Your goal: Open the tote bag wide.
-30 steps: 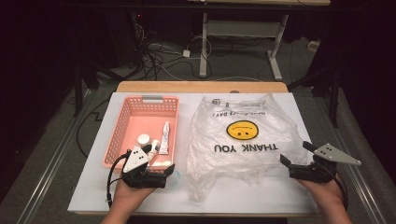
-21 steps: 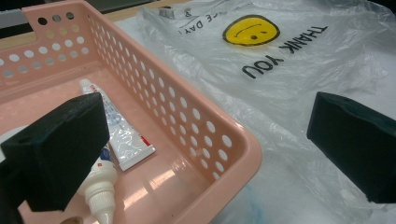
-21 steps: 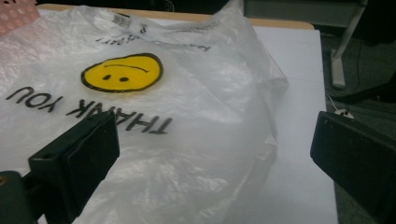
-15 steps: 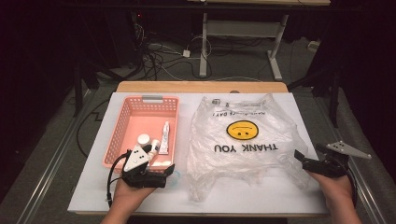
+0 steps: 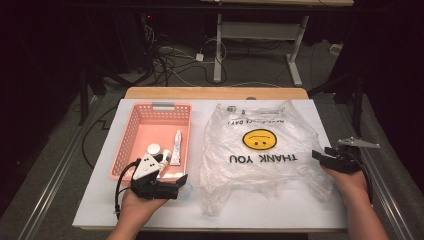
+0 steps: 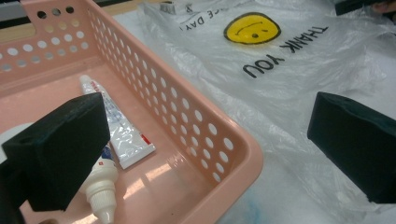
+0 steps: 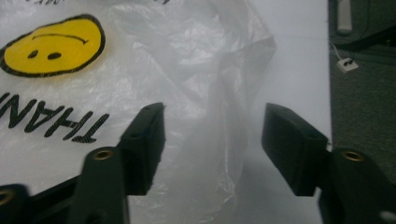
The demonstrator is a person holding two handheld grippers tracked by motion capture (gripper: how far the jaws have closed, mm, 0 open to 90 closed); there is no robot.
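Observation:
A clear plastic bag [image 5: 260, 150] with a yellow smiley and "THANK YOU" lies flat on the white table [image 5: 320, 210]. My right gripper [image 5: 322, 155] is at the bag's right edge. Its jaws have just been closing and now stand half apart, and in the right gripper view [image 7: 217, 123] a raised fold of the bag [image 7: 219, 93] lies between them, unpressed. My left gripper [image 5: 181, 181] rests at the near right corner of the pink basket [image 5: 150, 107]. In the left gripper view [image 6: 210, 121] its jaws are wide open astride the basket's wall [image 6: 187, 112].
In the basket lie a tube [image 5: 176, 147], a white dropper bottle [image 6: 100, 186] and a round white lid [image 5: 153, 149]. The table's right edge runs close beside my right gripper, with dark floor [image 7: 364, 93] beyond. Cables and a desk frame stand behind the table.
My right gripper has moved farther from the person along the bag's right edge, and its jaws have narrowed. The left gripper and the basket have stayed put.

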